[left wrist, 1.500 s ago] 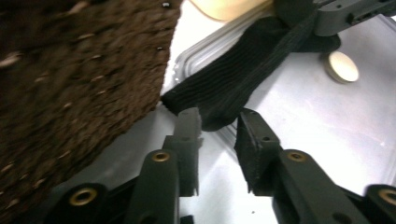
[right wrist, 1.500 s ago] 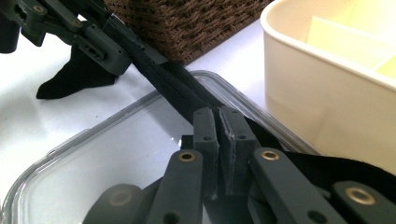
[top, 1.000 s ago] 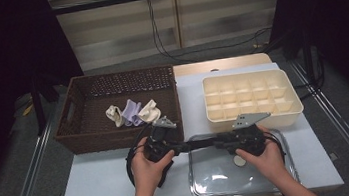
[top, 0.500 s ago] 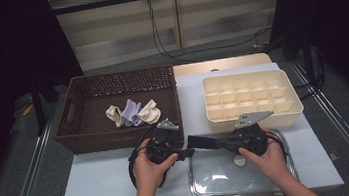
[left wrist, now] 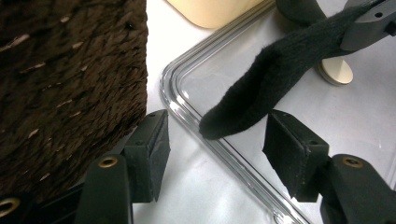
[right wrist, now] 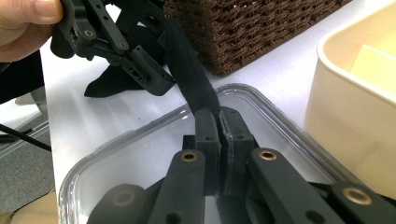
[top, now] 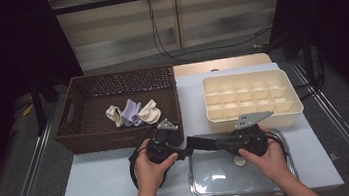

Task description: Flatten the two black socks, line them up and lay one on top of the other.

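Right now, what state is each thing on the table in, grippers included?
Black knitted sock: clamped at one end by the right gripper, free end hanging between the left gripper's fingers.
Right gripper: shut on the sock.
Left gripper: fingers apart, just been opening, not pressing the sock.
Brown wicker basket: holds three pale rolled socks.
Cream compartment tray: compartments empty.
Clear plastic lid: lying flat on the table.

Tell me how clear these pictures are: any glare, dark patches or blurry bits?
High view: the room's edges fall into near black, and a bright glint sits on the clear lid. Left gripper view: the wicker basket close by looks soft and smeared, while the black sock is fairly crisp. Right gripper view: the cream tray at the edge is blurred and washed out.
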